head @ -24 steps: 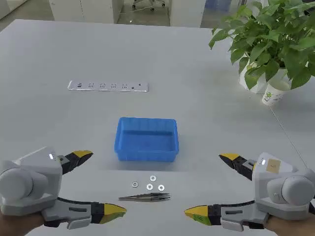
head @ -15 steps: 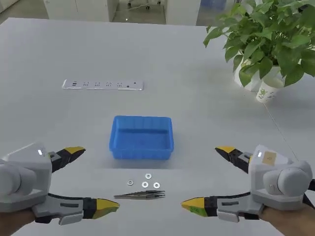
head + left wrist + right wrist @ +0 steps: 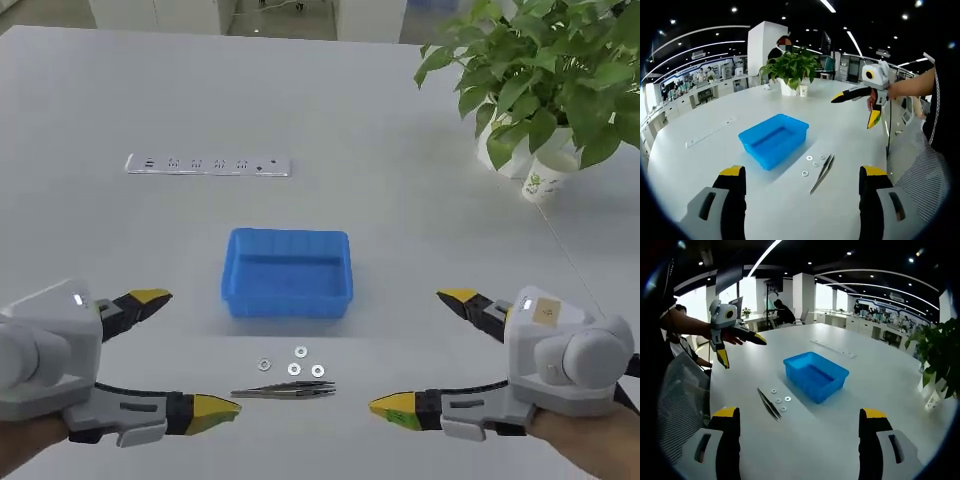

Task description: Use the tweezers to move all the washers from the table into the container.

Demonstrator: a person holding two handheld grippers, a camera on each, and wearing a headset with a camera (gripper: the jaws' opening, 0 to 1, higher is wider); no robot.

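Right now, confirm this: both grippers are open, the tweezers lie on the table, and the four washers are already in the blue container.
Not quite. The four washers lie on the table beside the tweezers, in front of the blue container, not in it; the head view shows this. The left gripper and right gripper are open, as said.

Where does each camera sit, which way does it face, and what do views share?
Head view: headset, looking down at the container, washers, tweezers; left gripper and right gripper flank them.
Left gripper view: along its open jaws, toward the plant; right gripper and forearm.
Right gripper view: along open jaws; left gripper opposite.
All share the container.
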